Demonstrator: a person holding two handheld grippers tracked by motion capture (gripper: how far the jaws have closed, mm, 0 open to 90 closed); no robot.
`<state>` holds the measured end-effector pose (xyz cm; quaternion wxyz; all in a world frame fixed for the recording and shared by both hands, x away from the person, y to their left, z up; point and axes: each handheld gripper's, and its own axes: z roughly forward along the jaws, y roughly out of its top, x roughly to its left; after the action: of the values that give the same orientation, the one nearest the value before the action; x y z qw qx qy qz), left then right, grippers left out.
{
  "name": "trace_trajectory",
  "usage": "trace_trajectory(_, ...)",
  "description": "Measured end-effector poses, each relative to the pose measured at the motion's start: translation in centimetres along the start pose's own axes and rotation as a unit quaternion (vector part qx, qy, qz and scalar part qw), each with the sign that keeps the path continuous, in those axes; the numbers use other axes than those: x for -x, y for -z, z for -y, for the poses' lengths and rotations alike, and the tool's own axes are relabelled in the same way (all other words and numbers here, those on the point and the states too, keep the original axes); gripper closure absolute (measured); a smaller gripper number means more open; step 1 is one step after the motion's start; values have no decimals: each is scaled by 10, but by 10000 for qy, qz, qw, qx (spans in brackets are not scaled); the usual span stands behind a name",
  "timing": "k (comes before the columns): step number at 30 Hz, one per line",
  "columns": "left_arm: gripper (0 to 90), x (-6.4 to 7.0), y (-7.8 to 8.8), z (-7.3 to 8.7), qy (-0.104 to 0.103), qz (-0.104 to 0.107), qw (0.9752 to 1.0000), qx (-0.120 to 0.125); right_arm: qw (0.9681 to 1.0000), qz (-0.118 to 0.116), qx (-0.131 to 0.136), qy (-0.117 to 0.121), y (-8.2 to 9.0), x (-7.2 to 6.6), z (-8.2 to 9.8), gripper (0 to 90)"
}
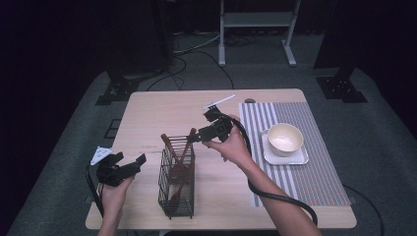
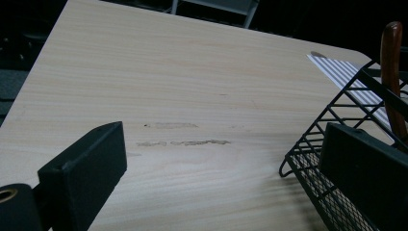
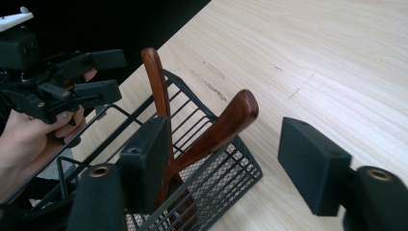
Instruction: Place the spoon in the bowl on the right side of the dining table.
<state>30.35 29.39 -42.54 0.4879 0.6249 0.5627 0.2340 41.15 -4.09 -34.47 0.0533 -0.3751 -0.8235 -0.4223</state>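
A black wire basket (image 1: 176, 182) stands on the wooden table (image 1: 152, 113) and holds two brown wooden utensils (image 1: 182, 157), handles up. My right gripper (image 1: 192, 136) hovers over the basket's far end. Its jaws are open, and the broad wooden handle (image 3: 231, 120) lies between them; the right pad stands clear of it. The thin handle (image 3: 156, 82) rises behind the left jaw. Just left of the basket, my left gripper (image 1: 130, 159) is held open, with only bare table between its jaws (image 2: 223, 154). The basket's corner (image 2: 312, 144) sits beside its right jaw. The right gripper view also takes in the left gripper (image 3: 113, 73).
A striped placemat (image 1: 305, 167) covers the table's right side. On it a cream bowl (image 1: 284, 137) sits on a white square plate (image 1: 297, 158). A white utensil (image 1: 219, 102) lies near the far edge. Bare wood lies far left of the basket.
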Motion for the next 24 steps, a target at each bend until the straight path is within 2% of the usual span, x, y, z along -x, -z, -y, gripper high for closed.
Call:
trace_trajectory(9,20,-1,0,0,38,-9,10000,-3,9999,102,-36,-65,-6,1,-5,517)
trace_trajectory(17,20,-1,0,0,12,-16,10000,-4,9999,138,-24,-58,-6,-2,-7,722)
trace_trajectory(24,20,-1,0,0,9,-33,10000,5,9996,-175,106,-193,3,-1,-8,786)
